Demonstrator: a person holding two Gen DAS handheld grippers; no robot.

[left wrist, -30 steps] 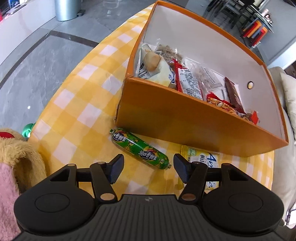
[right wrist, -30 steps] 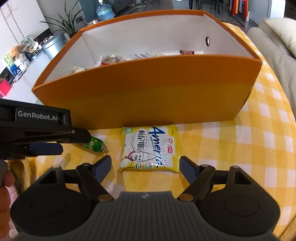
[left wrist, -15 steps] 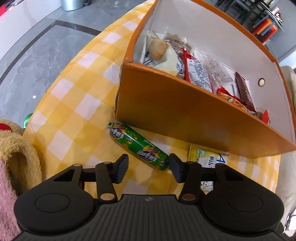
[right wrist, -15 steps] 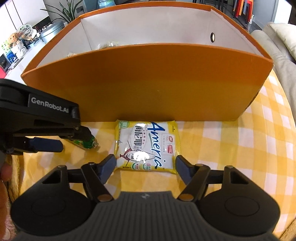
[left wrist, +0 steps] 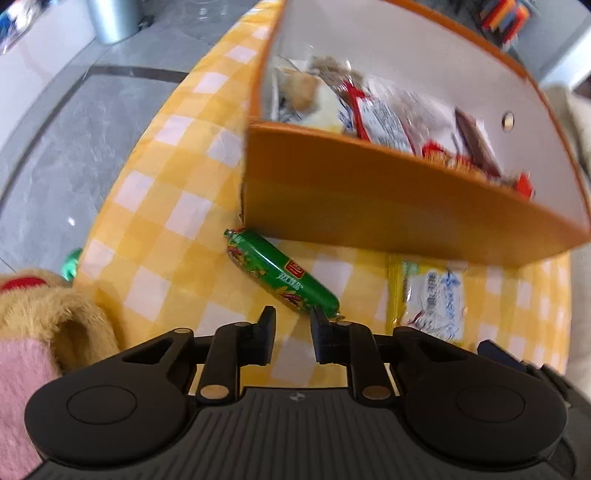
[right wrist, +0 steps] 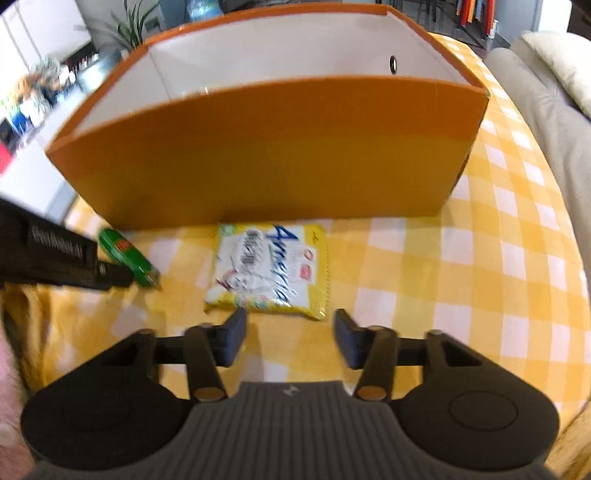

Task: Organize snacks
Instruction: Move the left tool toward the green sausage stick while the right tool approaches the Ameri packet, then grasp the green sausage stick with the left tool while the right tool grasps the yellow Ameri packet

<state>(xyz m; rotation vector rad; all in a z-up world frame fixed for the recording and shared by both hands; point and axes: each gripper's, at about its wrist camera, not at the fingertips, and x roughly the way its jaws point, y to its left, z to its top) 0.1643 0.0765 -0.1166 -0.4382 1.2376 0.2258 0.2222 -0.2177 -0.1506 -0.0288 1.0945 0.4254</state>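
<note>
A green sausage stick (left wrist: pixel 277 273) lies slantwise on the yellow checked cloth, in front of the orange box (left wrist: pixel 369 199). My left gripper (left wrist: pixel 291 317) is shut on the stick's near end, which sits against the right fingertip. In the right wrist view the same stick (right wrist: pixel 123 253) pokes out past the left gripper's black body (right wrist: pixel 55 254). A yellow snack packet (right wrist: pixel 269 269) lies flat before the box wall (right wrist: pixel 277 147). My right gripper (right wrist: pixel 290 321) hangs over its near edge, its jaws closing but not pressing on it. Several wrapped snacks (left wrist: pixel 380 118) fill the box.
A tan plush toy (left wrist: pixel 44 306) and pink fabric (left wrist: pixel 18 369) sit at the table's left edge, with grey floor and a metal bin (left wrist: pixel 110 18) beyond. A sofa (right wrist: pixel 546 92) runs along the right side. Checked cloth (right wrist: pixel 480 277) stretches right of the packet.
The left jaws have closed from wide apart onto the sausage stick's near end, and the stick has rolled, showing a red label. The right jaws have narrowed and come nearer the packet.
</note>
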